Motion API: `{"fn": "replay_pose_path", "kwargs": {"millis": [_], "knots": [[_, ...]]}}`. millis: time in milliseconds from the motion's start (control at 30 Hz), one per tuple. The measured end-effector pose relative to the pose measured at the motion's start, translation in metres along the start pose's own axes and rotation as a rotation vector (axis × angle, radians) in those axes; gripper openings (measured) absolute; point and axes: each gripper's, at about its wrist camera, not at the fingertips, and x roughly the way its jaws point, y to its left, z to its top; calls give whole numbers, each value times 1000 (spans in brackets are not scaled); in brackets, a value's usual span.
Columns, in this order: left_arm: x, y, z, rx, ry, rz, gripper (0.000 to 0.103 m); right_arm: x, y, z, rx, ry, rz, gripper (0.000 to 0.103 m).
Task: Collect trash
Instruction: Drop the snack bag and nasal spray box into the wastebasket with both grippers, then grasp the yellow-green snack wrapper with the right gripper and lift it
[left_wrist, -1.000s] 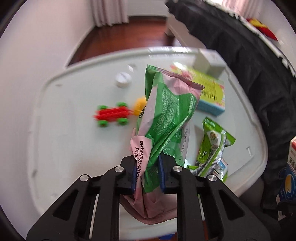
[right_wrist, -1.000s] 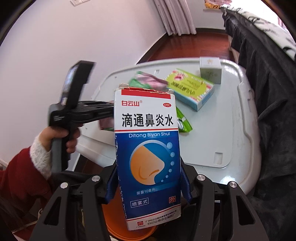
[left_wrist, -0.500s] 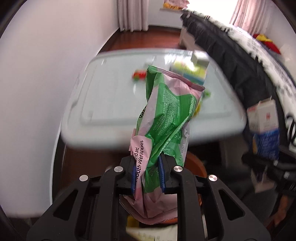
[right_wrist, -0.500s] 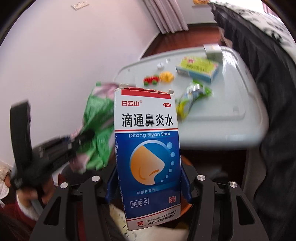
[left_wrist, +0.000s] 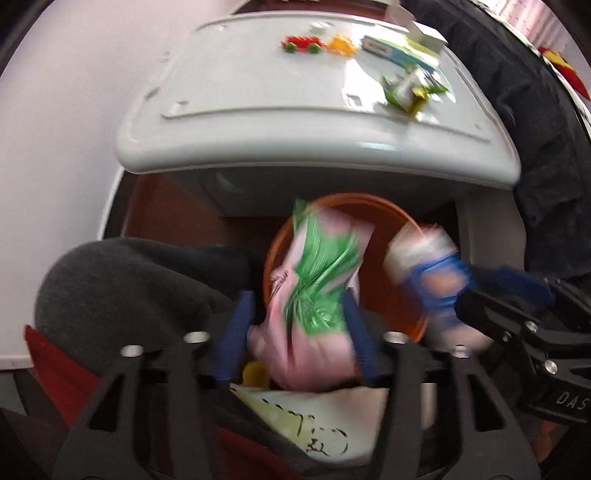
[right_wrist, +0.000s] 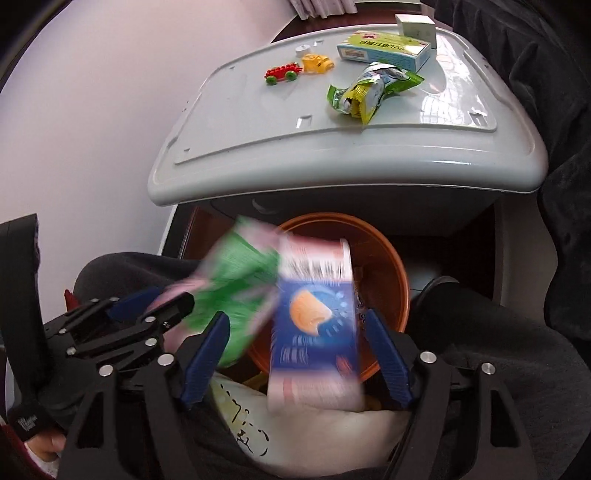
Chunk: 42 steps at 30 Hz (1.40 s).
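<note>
My left gripper (left_wrist: 297, 334) is open, and the green and pink wipes pack (left_wrist: 319, 291) hangs blurred between its spread blue pads, over the orange bin (left_wrist: 334, 206). My right gripper (right_wrist: 297, 354) is open too, and the blue and white nasal spray box (right_wrist: 314, 325) is blurred and loose between its pads above the same bin (right_wrist: 391, 258). The wipes pack (right_wrist: 236, 280) and left gripper (right_wrist: 147, 310) show at the left of the right wrist view. The box (left_wrist: 430, 273) shows at the right of the left wrist view.
The grey table (right_wrist: 258, 122) above the bin holds a green snack wrapper (right_wrist: 365, 92), a green medicine box (right_wrist: 384, 48), a small white box (right_wrist: 415, 24), a red toy car (right_wrist: 282, 74), a yellow toy (right_wrist: 317, 62) and a white cap (right_wrist: 303, 48). Dark bedding (right_wrist: 554, 92) lies on the right.
Both grippers swung down from the table to the bin and opened. The wipes pack and the box have come loose from the pads.
</note>
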Motion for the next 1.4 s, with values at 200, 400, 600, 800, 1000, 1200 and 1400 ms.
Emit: {"fn": "replay_pose_path", "kwargs": {"millis": [200,400,600,800,1000,1200,1400], "knots": [[-1,7,3,-20,-5,2,62,-4,-8,5,42,-7,39,75],[-3,12,21,-23,-18,-35,68,-16,-14,19,48,-36,30,76],[-25,47,56,-144,-163,-49,80,-35,-16,89,39,-174,-159,93],[-18,86,73,-273,-149,-108,81,18,-33,180,175,-141,-296,94],[-9,109,77,-366,-123,-153,81,73,-52,214,283,-75,-436,94],[-5,113,79,-378,-114,-167,81,96,-44,225,247,-56,-470,67],[-5,109,80,-357,-115,-163,81,101,-37,224,209,-44,-395,28]]}}
